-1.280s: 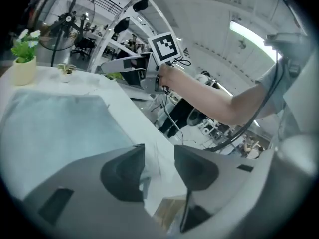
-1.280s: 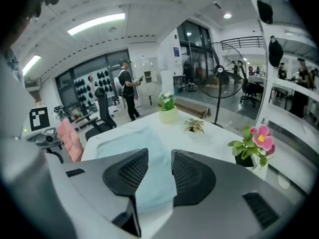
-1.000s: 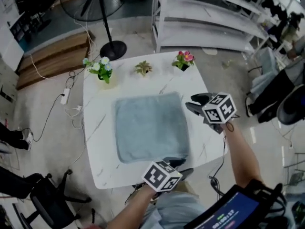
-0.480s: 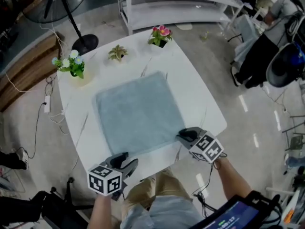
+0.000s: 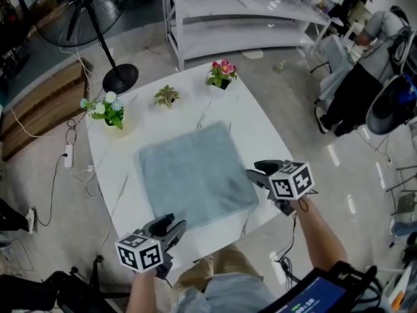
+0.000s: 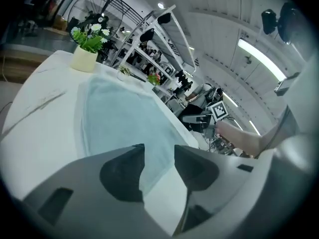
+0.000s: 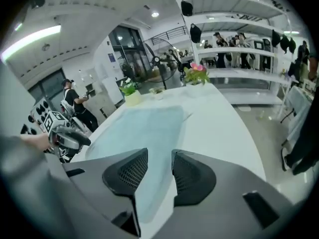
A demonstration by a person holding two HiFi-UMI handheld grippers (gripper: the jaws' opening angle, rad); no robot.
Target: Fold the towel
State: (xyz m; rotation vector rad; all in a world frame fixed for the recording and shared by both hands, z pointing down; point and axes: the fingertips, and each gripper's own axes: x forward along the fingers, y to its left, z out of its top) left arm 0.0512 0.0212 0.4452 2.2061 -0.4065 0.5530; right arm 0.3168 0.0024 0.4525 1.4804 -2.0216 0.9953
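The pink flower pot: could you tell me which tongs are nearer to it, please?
Right. The right tongs, just opened wider and empty, hover beside the towel's near right corner, nearer the pink flower pot; the left tongs hover over the table's near edge, farther.

No word, brand or number can be read. The cube [image 5: 139, 252] behind the left gripper [image 5: 172, 225] and the cube [image 5: 291, 180] on the right gripper [image 5: 258, 171] carry only black-and-white square markers. A screen [image 5: 311, 297] behind the right gripper shows print too small to read.

Pale blue towel [image 5: 195, 175], white marbled table [image 5: 255, 128]
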